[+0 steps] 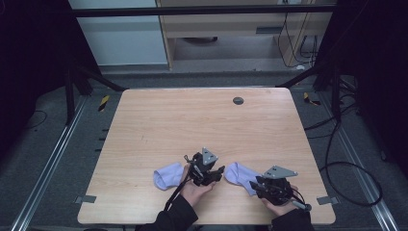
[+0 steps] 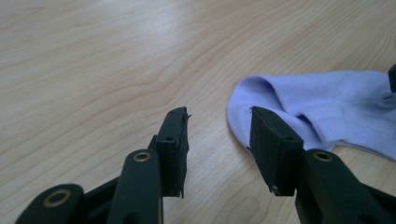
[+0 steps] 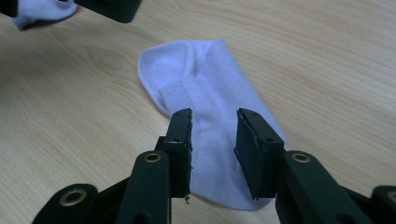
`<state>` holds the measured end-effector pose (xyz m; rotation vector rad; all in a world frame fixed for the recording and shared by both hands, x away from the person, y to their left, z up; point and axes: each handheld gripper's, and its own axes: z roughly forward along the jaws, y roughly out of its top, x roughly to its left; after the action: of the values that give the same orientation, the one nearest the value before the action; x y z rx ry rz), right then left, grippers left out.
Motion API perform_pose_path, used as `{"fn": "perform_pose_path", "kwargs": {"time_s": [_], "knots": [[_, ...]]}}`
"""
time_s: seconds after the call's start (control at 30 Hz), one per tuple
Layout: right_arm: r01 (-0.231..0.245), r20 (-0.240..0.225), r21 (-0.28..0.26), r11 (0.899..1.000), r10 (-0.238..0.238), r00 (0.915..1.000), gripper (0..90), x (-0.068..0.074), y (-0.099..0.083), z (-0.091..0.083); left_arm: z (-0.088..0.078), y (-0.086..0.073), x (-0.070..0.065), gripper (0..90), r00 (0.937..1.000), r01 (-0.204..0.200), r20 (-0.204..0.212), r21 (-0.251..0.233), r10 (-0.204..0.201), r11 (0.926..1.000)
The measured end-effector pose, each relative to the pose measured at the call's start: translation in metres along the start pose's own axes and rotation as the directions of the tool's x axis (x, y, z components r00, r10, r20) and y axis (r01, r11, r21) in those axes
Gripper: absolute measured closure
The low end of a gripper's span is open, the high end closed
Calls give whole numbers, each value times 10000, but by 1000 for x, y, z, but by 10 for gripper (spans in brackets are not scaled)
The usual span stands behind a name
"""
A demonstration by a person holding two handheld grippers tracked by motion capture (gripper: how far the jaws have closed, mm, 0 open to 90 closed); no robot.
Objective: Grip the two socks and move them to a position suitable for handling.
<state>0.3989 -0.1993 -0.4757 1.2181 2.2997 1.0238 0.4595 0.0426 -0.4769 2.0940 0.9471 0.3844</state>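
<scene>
Nearest the person, the right gripper (image 1: 258, 185) sits low over the near end of the right-hand pale lilac ankle sock (image 1: 240, 176). In the right gripper view its jaws straddle the cuff end of that sock (image 3: 219, 116), a gap on each side of the fabric, the pads not yet pressing; the ribbed tab lies just ahead of the left jaw. The step in hand looks like the approach to a pinch on this sock, and the next move calls for lowering onto the cloth and closing on the cuff so that the layers are caught together.

A little farther in, the left gripper (image 1: 219, 172) points toward the same sock from its other side. In the left gripper view its jaws are spread with bare tabletop (image 2: 93, 70) between them; the rounded toe of the sock (image 2: 317, 107) lies just beside the right jaw, not between the pads. It needs a small shift toward the fabric before closing.

Behind the left hand (image 1: 195, 187) a second lilac sock (image 1: 168, 175) lies flat, untouched, on the wooden table
</scene>
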Motion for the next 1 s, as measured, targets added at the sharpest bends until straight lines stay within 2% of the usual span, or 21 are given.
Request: {"fn": "perform_pose_path", "kwargs": {"time_s": [0.1, 0.5, 0.8, 1.0], "knots": [[64, -105, 151, 9999, -63, 9999, 675, 2, -1, 3, 9, -1, -6, 567, 10000, -40, 57, 158, 39, 9999], [397, -391, 718, 9966, -370, 9986, 679, 9, -5, 13, 24, -4, -14, 609, 9998, -25, 210, 601, 13, 9982], [403, -483, 1038, 9938, -354, 9982, 693, 9, -7, 18, 28, -4, -20, 720, 9999, -142, 48, 848, 139, 9963], [378, -436, 1094, 9933, -332, 9985, 751, 8, -6, 19, 28, -5, -21, 797, 10000, -24, 28, 899, 22, 9959]]}}
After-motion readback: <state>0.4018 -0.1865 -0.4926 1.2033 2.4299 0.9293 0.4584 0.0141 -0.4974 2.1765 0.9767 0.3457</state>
